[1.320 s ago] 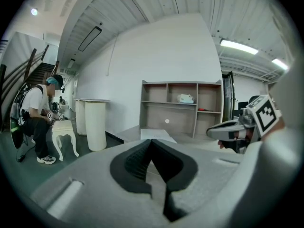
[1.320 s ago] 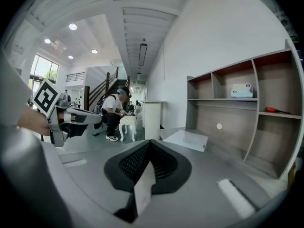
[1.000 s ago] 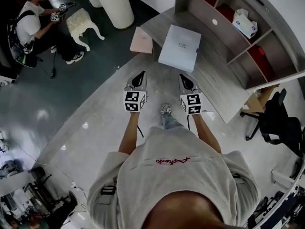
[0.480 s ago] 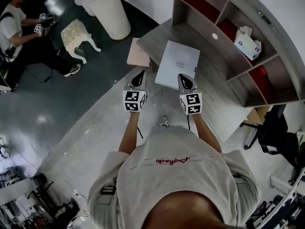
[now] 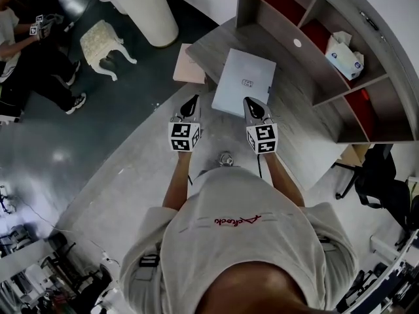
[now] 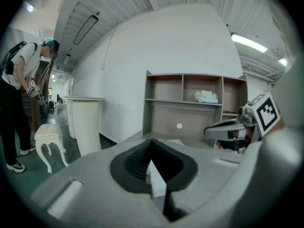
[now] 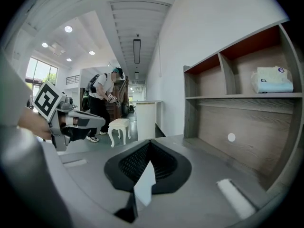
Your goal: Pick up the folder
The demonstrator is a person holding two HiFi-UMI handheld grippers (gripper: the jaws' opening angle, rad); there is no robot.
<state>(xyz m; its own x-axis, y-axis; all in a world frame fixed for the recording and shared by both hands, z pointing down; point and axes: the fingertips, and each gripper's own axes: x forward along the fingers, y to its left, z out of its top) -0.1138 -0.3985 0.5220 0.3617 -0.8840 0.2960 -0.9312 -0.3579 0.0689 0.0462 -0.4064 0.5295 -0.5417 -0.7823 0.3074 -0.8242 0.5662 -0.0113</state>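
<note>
A light grey-white folder (image 5: 244, 82) lies flat on the grey desk (image 5: 308, 126), seen in the head view. A pink folder (image 5: 190, 65) lies at the desk's left corner, partly over the edge. My right gripper (image 5: 254, 107) is shut and empty, its tips at the white folder's near edge. My left gripper (image 5: 190, 104) is also shut and empty, over the floor just left of the desk, below the pink folder. In the left gripper view the jaws (image 6: 152, 144) meet at a point; the same holds in the right gripper view (image 7: 149, 144).
A grey shelf unit (image 5: 288, 18) stands at the back of the desk with a tissue box (image 5: 344, 50) in it. A white round column (image 5: 149, 8) and a white stool (image 5: 105, 39) stand to the left. A person (image 5: 19, 31) is at far left. A black office chair (image 5: 380, 175) stands right.
Both grippers have come forward towards the desk together. The right one's tips went from short of the white folder to its near edge. Both stayed shut.
</note>
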